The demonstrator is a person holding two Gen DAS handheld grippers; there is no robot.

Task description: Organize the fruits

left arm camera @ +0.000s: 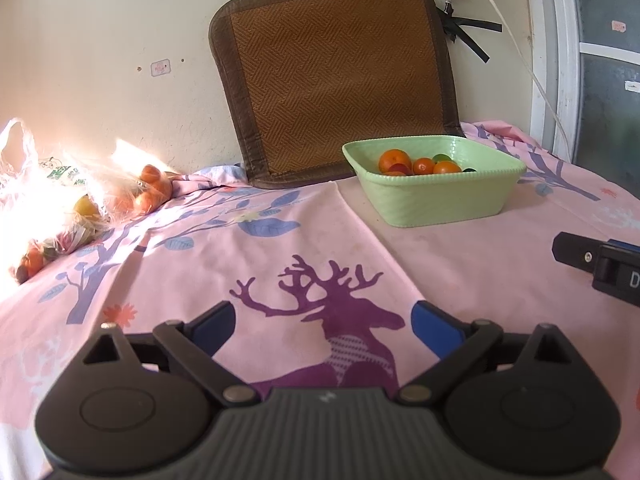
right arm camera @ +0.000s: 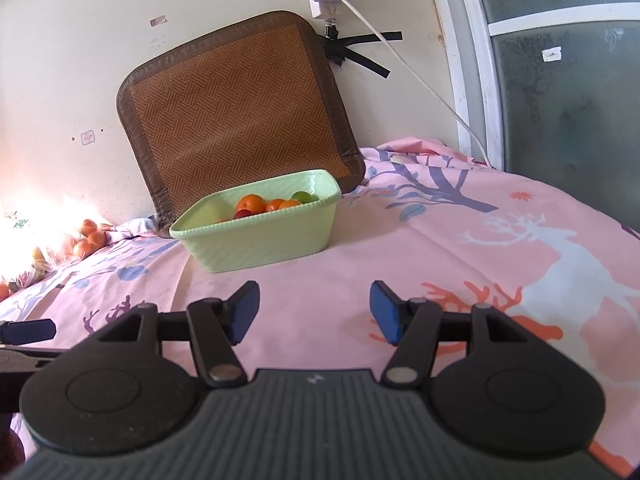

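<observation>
A pink deer-print cloth [left arm camera: 320, 216] is being lit by harsh sun at its left edge, where oranges [left arm camera: 150, 194] in a plastic bag [left arm camera: 24, 168] are lying against the wall. A green basket [left arm camera: 434, 196] holding oranges and other small fruits is sitting before a woven mat [left arm camera: 332, 80]. The left gripper [left arm camera: 322, 326] and the right gripper [right arm camera: 314, 312] are both being held wide apart, empty, above the cloth.
</observation>
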